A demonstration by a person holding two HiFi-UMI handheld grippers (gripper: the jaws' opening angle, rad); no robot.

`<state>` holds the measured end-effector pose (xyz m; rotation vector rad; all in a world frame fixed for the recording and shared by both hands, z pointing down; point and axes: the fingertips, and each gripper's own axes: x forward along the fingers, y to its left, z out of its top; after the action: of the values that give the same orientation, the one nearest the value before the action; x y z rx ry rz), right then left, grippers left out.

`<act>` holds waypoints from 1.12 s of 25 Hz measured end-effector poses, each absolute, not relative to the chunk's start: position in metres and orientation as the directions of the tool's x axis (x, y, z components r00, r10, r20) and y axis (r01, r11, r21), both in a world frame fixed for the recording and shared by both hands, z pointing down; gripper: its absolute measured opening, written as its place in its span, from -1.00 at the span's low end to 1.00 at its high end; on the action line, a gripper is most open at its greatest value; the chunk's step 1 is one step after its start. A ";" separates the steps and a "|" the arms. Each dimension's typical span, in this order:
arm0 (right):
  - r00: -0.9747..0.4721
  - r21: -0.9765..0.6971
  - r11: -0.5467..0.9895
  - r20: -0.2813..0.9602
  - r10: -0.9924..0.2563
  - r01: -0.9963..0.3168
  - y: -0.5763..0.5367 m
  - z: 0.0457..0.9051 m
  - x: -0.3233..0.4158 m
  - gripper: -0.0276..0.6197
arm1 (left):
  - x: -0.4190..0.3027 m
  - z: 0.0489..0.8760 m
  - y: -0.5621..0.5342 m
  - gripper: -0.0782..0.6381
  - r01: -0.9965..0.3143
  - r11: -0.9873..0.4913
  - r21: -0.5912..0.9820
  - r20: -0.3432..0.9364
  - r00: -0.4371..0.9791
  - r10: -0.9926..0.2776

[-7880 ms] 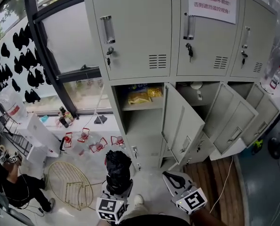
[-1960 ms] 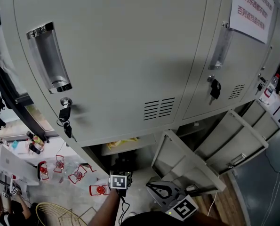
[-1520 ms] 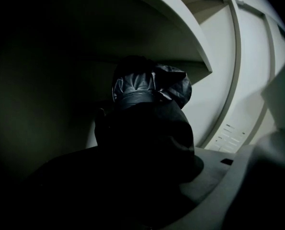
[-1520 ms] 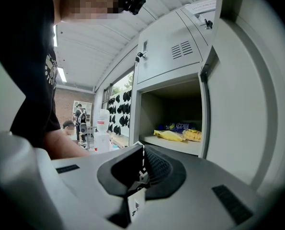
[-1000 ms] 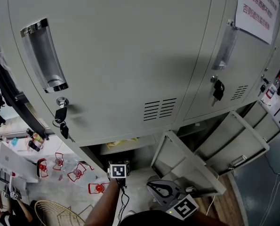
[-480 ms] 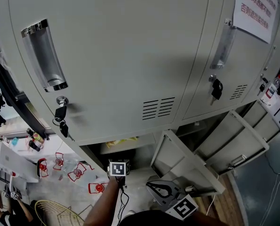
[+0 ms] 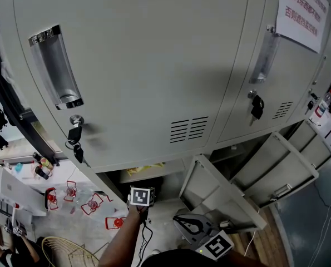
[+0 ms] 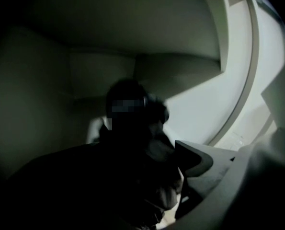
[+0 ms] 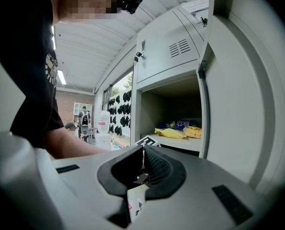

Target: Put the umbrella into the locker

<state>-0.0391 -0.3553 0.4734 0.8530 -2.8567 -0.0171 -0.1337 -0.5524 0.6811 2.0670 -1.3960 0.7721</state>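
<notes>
Head view, right gripper view share open shelf (image 9: 180,143); left gripper view inside dark compartment (image 8: 99,75).

Umbrella (image 8: 132,147) only a dark shape, perhaps bunched, inside the unlit locker (image 8: 99,75), notice (image 7: 305,9) cut off at right

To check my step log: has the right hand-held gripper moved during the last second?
No. The right hand-held gripper stays just below the open locker door.
</notes>
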 end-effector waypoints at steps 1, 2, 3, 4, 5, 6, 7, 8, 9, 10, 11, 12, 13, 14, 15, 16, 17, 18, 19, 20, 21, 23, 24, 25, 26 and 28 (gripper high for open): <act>-0.825 0.060 0.839 0.154 -0.543 -0.541 -0.355 0.474 -0.040 -0.82 | -0.134 0.672 -0.555 0.40 -0.939 -0.333 0.089 0.687 0.300 -0.662; -0.826 0.063 0.840 0.157 -0.541 -0.538 -0.355 0.475 -0.040 -0.82 | -0.133 0.662 -0.559 0.40 -0.937 -0.341 0.074 0.666 0.301 -0.683; -0.827 0.064 0.841 0.157 -0.540 -0.537 -0.355 0.475 -0.041 -0.82 | -0.131 0.655 -0.562 0.40 -0.934 -0.351 0.063 0.654 0.304 -0.693; -0.827 0.063 0.841 0.156 -0.540 -0.537 -0.355 0.475 -0.041 -0.82 | -0.129 0.651 -0.564 0.40 -0.932 -0.359 0.060 0.651 0.309 -0.694; -0.827 0.062 0.841 0.155 -0.540 -0.537 -0.355 0.474 -0.041 -0.82 | -0.129 0.650 -0.564 0.40 -0.930 -0.363 0.061 0.654 0.313 -0.689; -0.828 0.060 0.841 0.155 -0.540 -0.537 -0.354 0.474 -0.042 -0.82 | -0.129 0.652 -0.562 0.40 -0.929 -0.364 0.063 0.659 0.313 -0.684; -0.828 0.056 0.841 0.153 -0.540 -0.538 -0.354 0.473 -0.042 -0.82 | -0.130 0.653 -0.560 0.40 -0.930 -0.362 0.062 0.664 0.309 -0.681; -0.827 0.052 0.839 0.151 -0.542 -0.541 -0.354 0.472 -0.042 -0.82 | -0.132 0.654 -0.557 0.40 -0.932 -0.358 0.062 0.666 0.306 -0.680; -0.825 0.048 0.837 0.148 -0.545 -0.544 -0.354 0.472 -0.042 -0.82 | -0.132 0.654 -0.555 0.40 -0.932 -0.356 0.066 0.665 0.308 -0.680; -0.824 0.048 0.836 0.146 -0.547 -0.546 -0.354 0.472 -0.042 -0.82 | -0.131 0.653 -0.552 0.40 -0.931 -0.358 0.073 0.662 0.313 -0.681; -0.824 0.052 0.836 0.144 -0.547 -0.546 -0.354 0.472 -0.042 -0.82 | -0.129 0.651 -0.550 0.40 -0.929 -0.361 0.077 0.656 0.320 -0.683; -0.825 0.055 0.837 0.144 -0.546 -0.544 -0.354 0.472 -0.043 -0.82 | -0.127 0.647 -0.547 0.40 -0.927 -0.367 0.079 0.650 0.327 -0.686; -0.827 0.057 0.839 0.145 -0.544 -0.542 -0.353 0.471 -0.044 -0.82 | -0.125 0.642 -0.543 0.40 -0.923 -0.376 0.080 0.644 0.336 -0.688; -0.828 0.057 0.840 0.147 -0.541 -0.539 -0.352 0.471 -0.045 -0.82 | -0.122 0.635 -0.539 0.40 -0.918 -0.387 0.084 0.638 0.348 -0.687; -0.830 0.057 0.842 0.149 -0.538 -0.536 -0.351 0.471 -0.046 -0.82 | -0.119 0.628 -0.534 0.40 -0.913 -0.399 0.089 0.632 0.361 -0.686; -0.832 0.057 0.844 0.150 -0.535 -0.533 -0.349 0.471 -0.048 -0.82 | -0.117 0.624 -0.530 0.40 -0.908 -0.410 0.087 0.626 0.370 -0.687; -0.833 0.057 0.846 0.149 -0.533 -0.530 -0.348 0.471 -0.049 -0.82 | -0.118 0.623 -0.527 0.40 -0.905 -0.417 0.078 0.621 0.372 -0.690; -0.834 0.057 0.847 0.147 -0.531 -0.529 -0.347 0.470 -0.049 -0.82 | -0.119 0.621 -0.523 0.40 -0.904 -0.421 0.070 0.617 0.371 -0.694; -0.835 0.057 0.847 0.144 -0.531 -0.529 -0.346 0.470 -0.050 -0.82 | -0.121 0.619 -0.518 0.40 -0.903 -0.423 0.069 0.613 0.373 -0.697; -0.836 0.057 0.848 0.142 -0.530 -0.528 -0.345 0.469 -0.051 -0.82 | -0.123 0.616 -0.512 0.40 -0.903 -0.423 0.073 0.607 0.377 -0.700; -0.837 0.057 0.849 0.140 -0.528 -0.526 -0.344 0.469 -0.052 -0.82 | -0.125 0.612 -0.505 0.40 -0.902 -0.424 0.081 0.600 0.384 -0.702; -0.840 0.051 0.850 0.133 -0.526 -0.525 -0.341 0.467 -0.054 -0.82 | -0.125 0.606 -0.491 0.40 -0.898 -0.429 0.101 0.586 0.402 -0.703; -0.841 0.046 0.850 0.129 -0.526 -0.525 -0.339 0.467 -0.056 -0.82 | -0.124 0.603 -0.485 0.40 -0.895 -0.433 0.109 0.579 0.411 -0.704; -0.842 0.043 0.851 0.126 -0.525 -0.524 -0.338 0.467 -0.057 -0.82 | -0.123 0.600 -0.478 0.40 -0.891 -0.438 0.117 0.571 0.422 -0.705; -0.843 0.041 0.852 0.128 -0.523 -0.523 -0.336 0.468 -0.058 -0.82 | -0.120 0.596 -0.473 0.40 -0.887 -0.445 0.128 0.562 0.434 -0.704; -0.845 0.041 0.855 0.135 -0.518 -0.517 -0.333 0.469 -0.061 -0.82 | -0.116 0.591 -0.463 0.40 -0.880 -0.455 0.138 0.550 0.450 -0.703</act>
<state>-0.0610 -0.3325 0.4694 0.8105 -2.8882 -0.0039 -0.1158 -0.4628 0.5915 2.3004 -1.3345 0.5932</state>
